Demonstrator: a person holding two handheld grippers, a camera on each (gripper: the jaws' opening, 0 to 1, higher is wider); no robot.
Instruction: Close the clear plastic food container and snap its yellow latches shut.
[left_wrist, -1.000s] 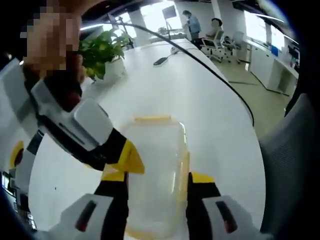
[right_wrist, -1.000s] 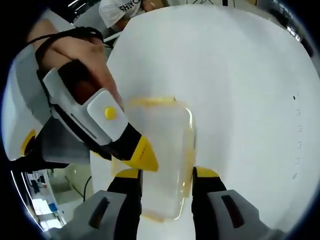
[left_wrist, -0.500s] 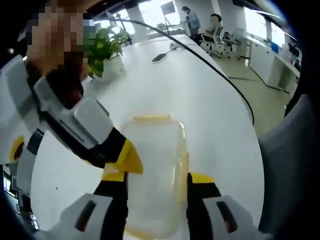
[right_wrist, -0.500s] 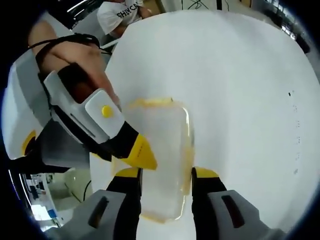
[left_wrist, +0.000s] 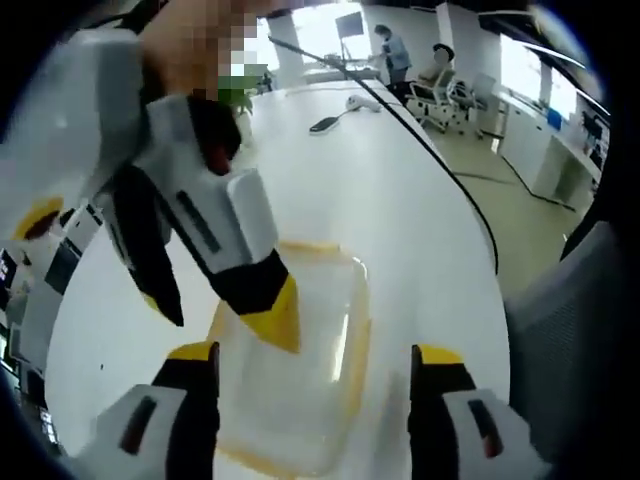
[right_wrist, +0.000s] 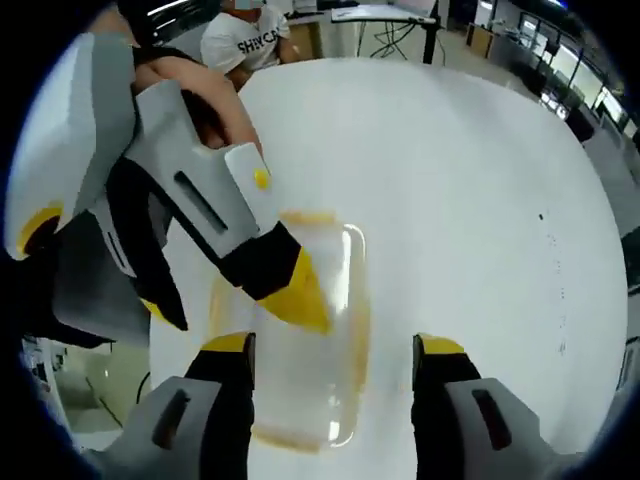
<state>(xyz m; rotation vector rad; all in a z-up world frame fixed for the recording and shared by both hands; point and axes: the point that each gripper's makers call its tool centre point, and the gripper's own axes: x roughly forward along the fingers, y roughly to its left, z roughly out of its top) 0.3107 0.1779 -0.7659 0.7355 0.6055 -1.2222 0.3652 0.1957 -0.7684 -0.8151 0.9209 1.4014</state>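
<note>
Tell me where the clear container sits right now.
In the left gripper view, the clear container lies on the white table, low in the view between that gripper's two jaws, with the other gripper's yellow tip over it.

We cannot tell whether the container (left_wrist: 300, 385) lid is seated or its yellow latches (right_wrist: 359, 340) snapped, since the right gripper (left_wrist: 225, 275) covers its far left corner and our own jaws cut off its near edge.

The clear container (left_wrist: 300, 390) (right_wrist: 300, 340) lay flat on the white desk (left_wrist: 400, 220) (right_wrist: 470, 200), lid on, yellow latches (left_wrist: 357, 355) (right_wrist: 360, 335) along its edges.
</note>
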